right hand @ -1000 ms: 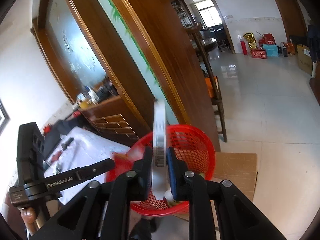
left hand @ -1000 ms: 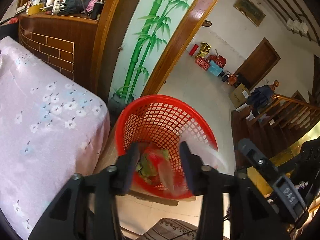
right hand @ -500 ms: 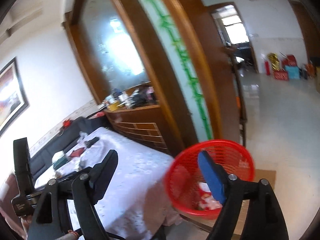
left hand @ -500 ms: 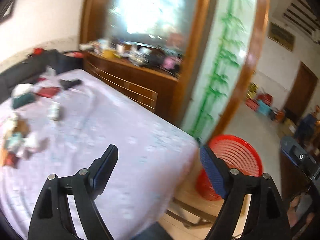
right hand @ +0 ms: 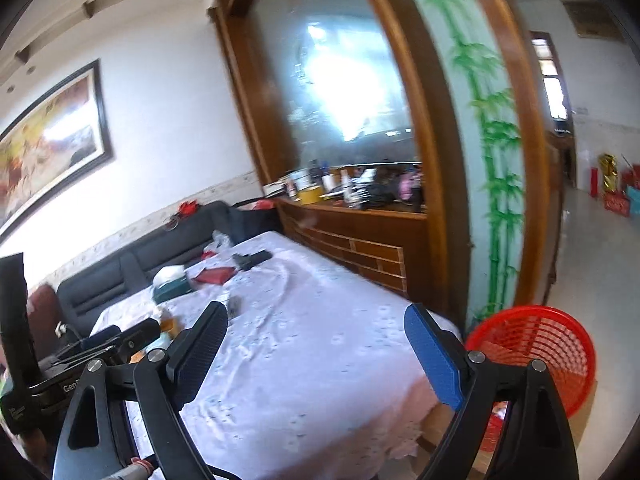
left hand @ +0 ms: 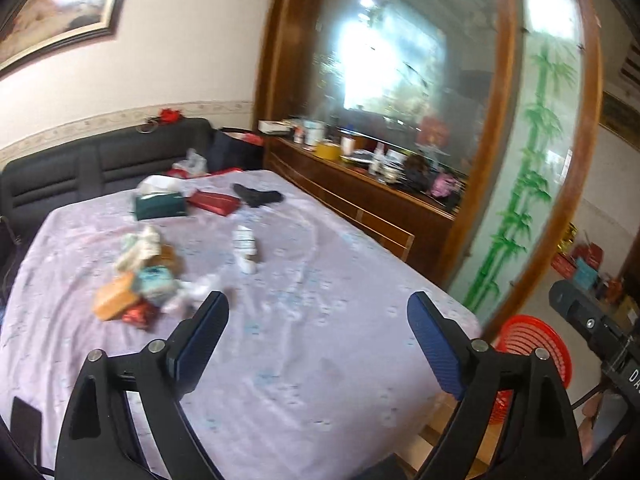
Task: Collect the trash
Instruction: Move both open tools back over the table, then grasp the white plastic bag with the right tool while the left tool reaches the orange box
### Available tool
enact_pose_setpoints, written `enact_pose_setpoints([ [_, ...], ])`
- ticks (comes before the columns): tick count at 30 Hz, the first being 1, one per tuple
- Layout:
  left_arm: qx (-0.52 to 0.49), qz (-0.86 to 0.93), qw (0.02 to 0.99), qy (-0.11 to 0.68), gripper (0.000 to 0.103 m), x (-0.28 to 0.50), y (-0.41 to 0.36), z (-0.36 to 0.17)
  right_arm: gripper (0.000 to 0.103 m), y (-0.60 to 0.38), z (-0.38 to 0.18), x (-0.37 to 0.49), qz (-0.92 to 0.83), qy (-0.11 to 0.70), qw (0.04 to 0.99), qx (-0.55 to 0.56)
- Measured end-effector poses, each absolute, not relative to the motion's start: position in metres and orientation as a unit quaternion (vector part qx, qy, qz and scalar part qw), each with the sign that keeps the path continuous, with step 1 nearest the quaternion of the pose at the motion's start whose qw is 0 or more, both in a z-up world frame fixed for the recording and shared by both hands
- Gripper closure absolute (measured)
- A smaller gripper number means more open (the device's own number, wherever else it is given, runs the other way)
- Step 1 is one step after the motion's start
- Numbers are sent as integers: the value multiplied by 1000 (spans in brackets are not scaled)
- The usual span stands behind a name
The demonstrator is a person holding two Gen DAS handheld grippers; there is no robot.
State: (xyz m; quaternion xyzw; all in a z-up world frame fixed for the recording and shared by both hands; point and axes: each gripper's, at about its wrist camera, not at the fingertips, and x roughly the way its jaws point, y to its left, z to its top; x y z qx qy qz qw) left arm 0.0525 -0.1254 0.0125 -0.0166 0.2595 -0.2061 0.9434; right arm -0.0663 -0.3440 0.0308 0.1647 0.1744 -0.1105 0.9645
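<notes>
1. Left wrist view: my left hand-held gripper stood wide with nothing between its blue pads; its jaws had just been opening.
2. It hung over the desk under a pale lilac flowered cloth. A heap of crumpled paper and small packets of trash lay on the cloth beyond the left fingertip, blurred. A small white wrapper lay apart, nearer the middle.
3. The red plastic mesh basket sat low at the desk's right corner.
4. Right wrist view: my right hand-held gripper was also spread wide and empty, its jaws just opened.
5. The red basket stood just beside the desk's corner, right of the blue pad, with some scraps inside.
</notes>
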Motion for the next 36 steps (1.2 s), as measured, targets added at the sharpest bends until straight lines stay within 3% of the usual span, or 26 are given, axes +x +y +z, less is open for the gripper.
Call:
enact_pose_setpoints([
  [18, -21, -86, 954, 285, 11, 94, -13, -2, 10, -251, 9, 29, -1, 228, 964, 135],
  [36, -167, -84, 898, 399, 11, 189, 85, -64, 13, -215, -58, 156, 150, 328, 910, 206],
])
